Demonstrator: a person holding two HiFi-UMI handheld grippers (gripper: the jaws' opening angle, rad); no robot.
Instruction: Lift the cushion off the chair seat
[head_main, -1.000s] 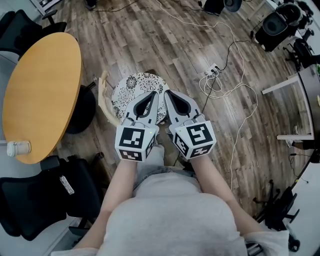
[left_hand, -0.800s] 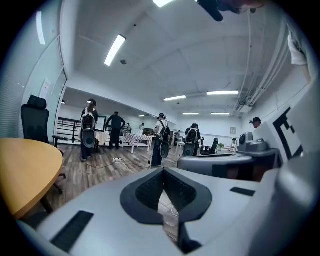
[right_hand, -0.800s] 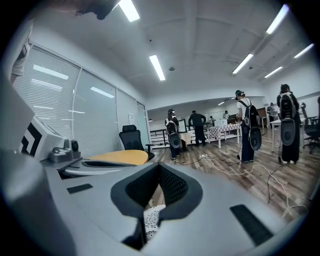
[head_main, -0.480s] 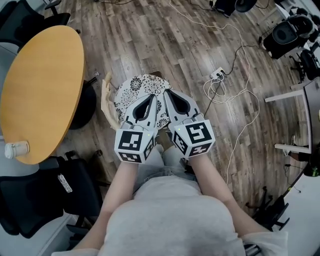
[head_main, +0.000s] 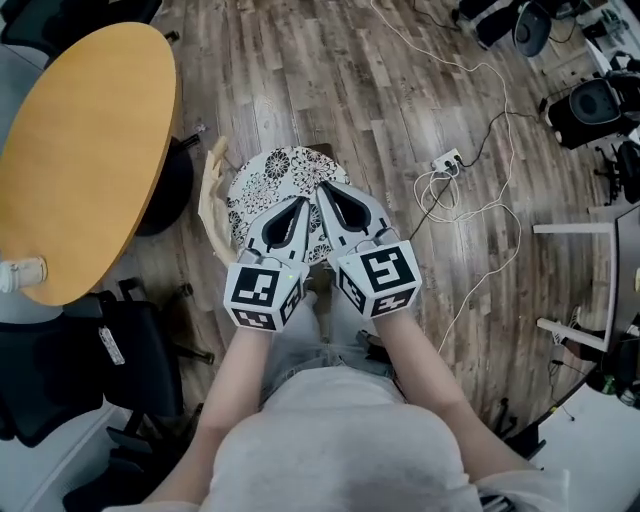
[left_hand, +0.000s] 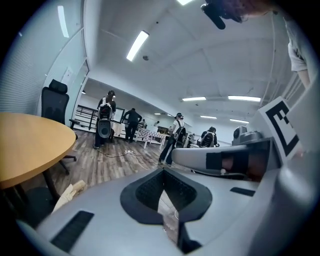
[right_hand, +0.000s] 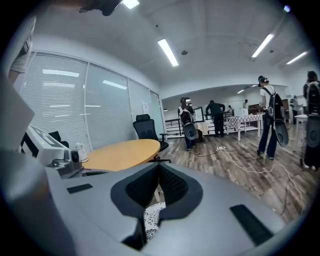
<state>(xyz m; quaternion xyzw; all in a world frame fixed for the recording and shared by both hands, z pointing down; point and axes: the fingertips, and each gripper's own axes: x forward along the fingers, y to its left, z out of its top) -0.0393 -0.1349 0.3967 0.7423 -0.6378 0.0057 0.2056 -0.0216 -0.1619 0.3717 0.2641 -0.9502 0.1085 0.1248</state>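
Two broad surfaces fill the head view: the grey-brown plank floor (head_main: 350, 90) across the middle and right, and a round yellow counter (head_main: 90, 140) in the upper left with a small white jar (head_main: 22, 272) at its lower edge. At the frame's centre, right of the counter, the round black-and-white flowered cushion (head_main: 265, 180) lies on the chair seat, with a pale wooden chair back (head_main: 210, 195) along its left rim. Overlapping the cushion's lower right part are the left tongs (head_main: 302, 203) and right tongs (head_main: 322, 190), side by side, each with its jaws closed together on nothing.
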